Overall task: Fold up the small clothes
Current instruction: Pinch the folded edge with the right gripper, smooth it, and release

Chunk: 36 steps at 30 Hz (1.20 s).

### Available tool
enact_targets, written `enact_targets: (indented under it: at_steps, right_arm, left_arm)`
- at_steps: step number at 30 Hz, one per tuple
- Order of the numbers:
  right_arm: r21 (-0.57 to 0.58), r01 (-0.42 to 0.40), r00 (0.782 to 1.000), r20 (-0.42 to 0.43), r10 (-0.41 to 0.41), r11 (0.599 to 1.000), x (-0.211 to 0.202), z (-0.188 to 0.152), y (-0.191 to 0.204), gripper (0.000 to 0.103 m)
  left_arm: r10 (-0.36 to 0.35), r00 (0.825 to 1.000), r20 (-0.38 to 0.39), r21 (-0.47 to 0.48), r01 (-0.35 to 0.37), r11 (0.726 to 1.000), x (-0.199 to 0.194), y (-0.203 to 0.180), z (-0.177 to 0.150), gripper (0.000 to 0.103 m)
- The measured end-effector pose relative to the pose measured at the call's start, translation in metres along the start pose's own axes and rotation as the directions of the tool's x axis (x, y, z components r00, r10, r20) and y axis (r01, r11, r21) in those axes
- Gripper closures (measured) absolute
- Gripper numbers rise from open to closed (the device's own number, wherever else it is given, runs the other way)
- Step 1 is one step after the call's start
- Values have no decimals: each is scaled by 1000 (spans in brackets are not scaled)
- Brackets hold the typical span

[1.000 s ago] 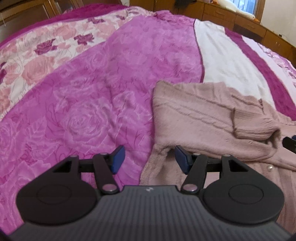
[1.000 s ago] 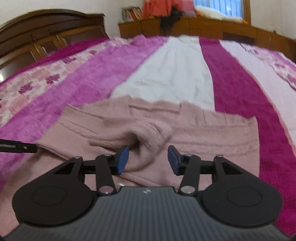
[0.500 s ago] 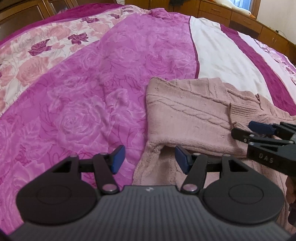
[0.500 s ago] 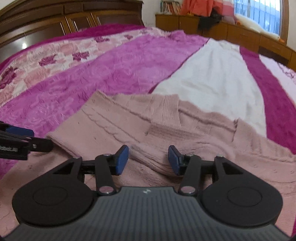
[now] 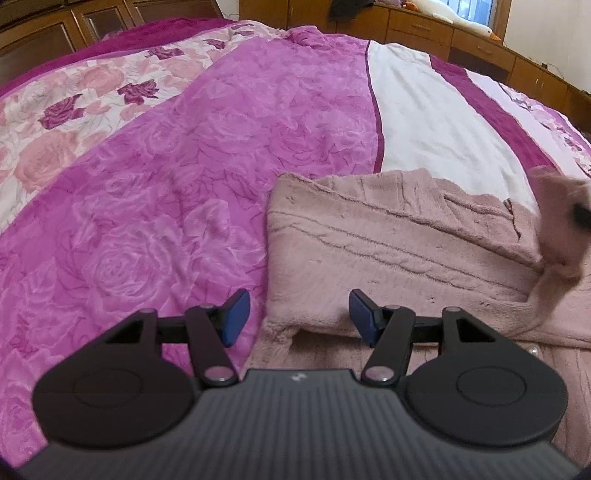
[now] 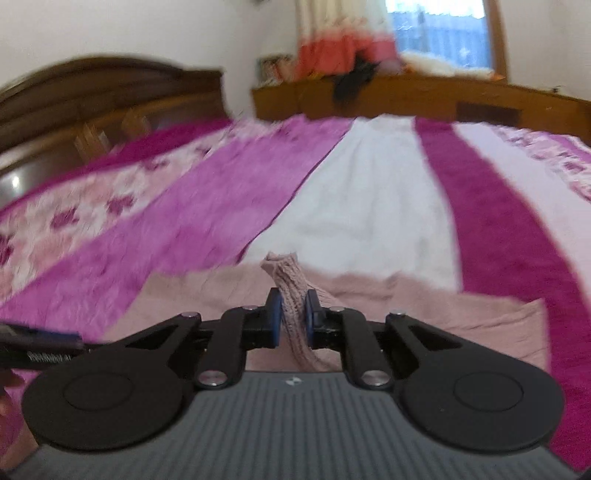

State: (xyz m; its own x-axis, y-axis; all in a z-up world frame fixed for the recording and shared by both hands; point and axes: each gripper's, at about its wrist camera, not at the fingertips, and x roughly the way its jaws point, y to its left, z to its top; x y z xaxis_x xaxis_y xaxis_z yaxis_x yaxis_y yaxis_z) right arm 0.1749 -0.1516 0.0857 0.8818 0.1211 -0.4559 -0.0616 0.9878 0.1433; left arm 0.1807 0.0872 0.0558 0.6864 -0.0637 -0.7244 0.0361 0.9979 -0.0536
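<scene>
Nearest to us, we are seeing the right tool [image 6: 292,318] closing its blue pads narrowly on a ribbed cuff [image 6: 290,295] of the pink sweater [image 6: 424,306], and the knit is pinched between them, its end standing up just past the tips. Our left tool [image 5: 297,314] is hanging with its pads moderately wide apart and with nothing pressed between them; they are straddling the near left corner of the sweater [image 5: 388,243], where a folded edge is lying over a lower layer. In the left wrist view the raised cuff is showing as a blurred pink lump at the right margin, so we are not making out its outline there.

Beyond the tools, the sweater is lying flat on the bed, its left edge running straight along the magenta rose-patterned stripe of the bedspread [image 5: 166,206] and its far edge crossing onto the white stripe [image 5: 436,125]. To the left of the garment, and beyond it, a broad stretch of bedspread is lying uncovered. At the left margin of the right wrist view, a dark part of the left tool is bearing small pale lettering, too blurred for us to read. Farther off, a dark wooden headboard [image 6: 92,96] is bordering the bed on the left, and a wooden cabinet [image 6: 424,99] is running along the far side under a window [image 6: 439,29].
</scene>
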Motion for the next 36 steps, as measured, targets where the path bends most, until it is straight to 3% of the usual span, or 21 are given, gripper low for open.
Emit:
enact_targets:
  at_steps: [6, 10, 15, 18, 22, 26, 30, 36]
  right_arm:
    - [96, 127, 991, 34, -131, 987, -35, 1, -68, 89]
    - [191, 184, 983, -19, -184, 964, -46, -24, -111, 89]
    - [306, 218, 974, -122, -189, 927, -45, -68, -146, 89]
    - [344, 215, 972, -170, -165, 914, -39, -85, -148, 88]
    - [339, 218, 971, -166, -170, 915, -45, -88, -143, 87]
    - [309, 219, 973, -134, -186, 926, -62, -78, -131, 74]
    - [294, 166, 984, -106, -140, 941, -84, -69, -119, 58]
    - [213, 83, 994, -88, -66, 973, -127, -70, -87, 47]
  left_arm:
    - [19, 999, -30, 1, -19, 1000, 13, 0, -8, 42]
    - [25, 999, -33, 8, -25, 1000, 16, -1, -11, 42]
    - [34, 999, -36, 25, -33, 999, 15, -3, -11, 42]
    - [36, 999, -39, 31, -35, 999, 14, -3, -11, 42]
    - [39, 999, -23, 58, -38, 998, 4, -5, -11, 42]
    - [45, 999, 5, 77, -45, 996, -14, -4, -10, 42]
    - [30, 999, 22, 102, -32, 994, -36, -1, -9, 42]
    - [-4, 998, 55, 220, -9, 976, -80, 4, -11, 42]
